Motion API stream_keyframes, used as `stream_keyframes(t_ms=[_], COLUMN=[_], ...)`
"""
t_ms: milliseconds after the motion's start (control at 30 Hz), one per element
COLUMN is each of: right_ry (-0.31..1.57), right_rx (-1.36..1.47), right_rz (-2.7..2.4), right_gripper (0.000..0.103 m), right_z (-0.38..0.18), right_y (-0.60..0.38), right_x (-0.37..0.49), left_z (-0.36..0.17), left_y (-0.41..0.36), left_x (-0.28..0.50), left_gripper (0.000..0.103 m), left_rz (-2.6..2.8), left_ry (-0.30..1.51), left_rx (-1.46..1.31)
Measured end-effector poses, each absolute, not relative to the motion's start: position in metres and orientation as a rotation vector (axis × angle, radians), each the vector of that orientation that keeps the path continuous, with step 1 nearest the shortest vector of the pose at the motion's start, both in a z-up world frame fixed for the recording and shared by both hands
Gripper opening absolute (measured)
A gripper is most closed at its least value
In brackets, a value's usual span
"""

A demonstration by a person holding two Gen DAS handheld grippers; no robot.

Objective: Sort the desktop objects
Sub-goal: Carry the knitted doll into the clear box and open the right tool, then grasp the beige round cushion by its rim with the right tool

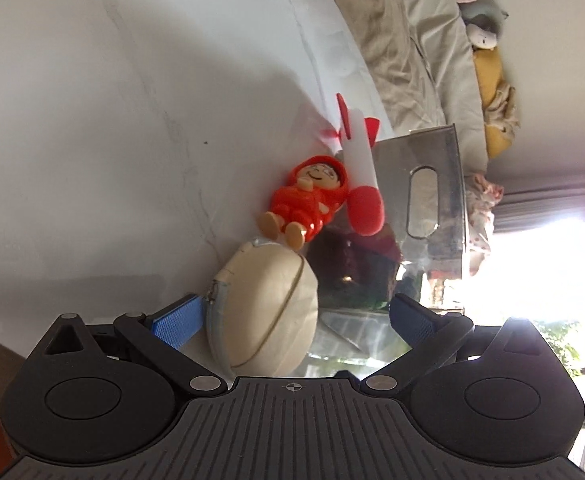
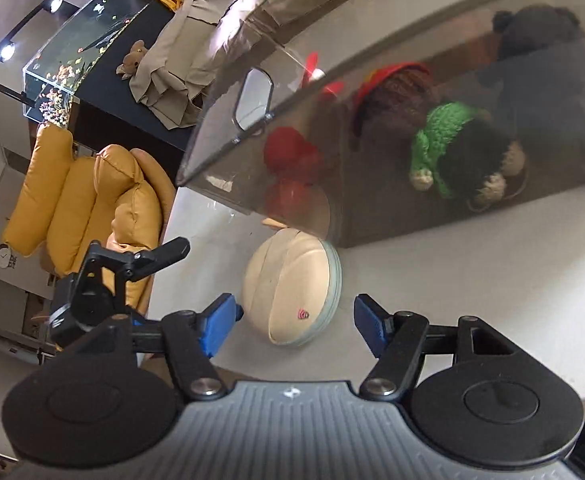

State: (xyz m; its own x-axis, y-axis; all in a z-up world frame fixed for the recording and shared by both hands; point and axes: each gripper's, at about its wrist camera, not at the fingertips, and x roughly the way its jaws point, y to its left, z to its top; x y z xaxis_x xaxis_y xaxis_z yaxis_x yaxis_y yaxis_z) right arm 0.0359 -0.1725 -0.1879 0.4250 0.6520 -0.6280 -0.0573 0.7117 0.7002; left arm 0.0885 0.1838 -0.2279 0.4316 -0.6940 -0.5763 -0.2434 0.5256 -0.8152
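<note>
In the left wrist view, the left gripper (image 1: 296,320) has its jaws spread wide, holding nothing. The round cream zippered pouch (image 1: 262,312) lies on the white table (image 1: 92,160) between the jaws, close against the left blue pad; whether they touch cannot be told. Just ahead of the jaws, a small red-hooded plastic figurine (image 1: 308,200) lies at the pouch's far edge, and right of it a white and red toy rocket (image 1: 358,164) leans on the clear smoky plastic storage box (image 1: 436,204).

In the right wrist view, the right gripper (image 2: 294,320) stands partly open, the pouch (image 2: 292,292) just ahead between the fingertips, touched by neither pad. Beyond the jaws, the box (image 2: 372,128) holds dark plush toys, one in green (image 2: 448,144).
</note>
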Motion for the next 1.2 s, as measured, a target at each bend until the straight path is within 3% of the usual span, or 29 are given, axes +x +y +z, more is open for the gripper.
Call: stream_keyframes(t_ms=[267, 400, 500, 700, 767, 800, 833, 867, 1033, 1200], right_ry=[1.1, 1.102, 1.124, 1.122, 1.115, 1.108, 1.099, 1.089, 1.045, 1.057], right_rx=[0.506, 0.537, 0.563, 0.555, 0.558, 0.562, 0.575, 0.594, 0.705, 0.795], right_rz=[0.373, 0.373, 0.373, 0.398, 0.408, 0.415, 0.424, 0.437, 0.467, 0.433], right_gripper=[0.043, 0.044, 0.052, 0.052, 0.052, 0.053, 0.055, 0.056, 0.068, 0.073], right_z=[-0.215, -0.222, -0.228, -0.229, -0.229, -0.229, -0.229, -0.229, -0.23, -0.232], right_y=[-0.141, -0.144, -0.148, -0.148, -0.148, -0.147, -0.147, -0.148, -0.151, -0.166], right_x=[0.054, 0.05, 0.052, 0.046, 0.044, 0.043, 0.042, 0.041, 0.033, 0.034], left_z=[-0.238, -0.245, -0.244, -0.242, -0.24, -0.238, -0.236, -0.236, -0.246, -0.241], left_y=[0.179, 0.173, 0.165, 0.166, 0.167, 0.167, 0.168, 0.17, 0.191, 0.195], left_x=[0.097, 0.103, 0.106, 0.098, 0.095, 0.094, 0.093, 0.091, 0.081, 0.08], left_gripper=[0.103, 0.103, 0.103, 0.102, 0.093, 0.08, 0.06, 0.05, 0.042, 0.04], left_rz=[-0.359, -0.377, -0.374, -0.377, -0.351, -0.333, -0.31, -0.285, -0.281, -0.293], left_ry=[1.15, 1.146, 1.144, 1.127, 1.141, 1.149, 1.158, 1.167, 1.159, 1.164], left_rx=[-1.017, -1.031, -0.988, -0.994, -0.959, -0.93, -0.9, -0.879, -1.052, -1.134])
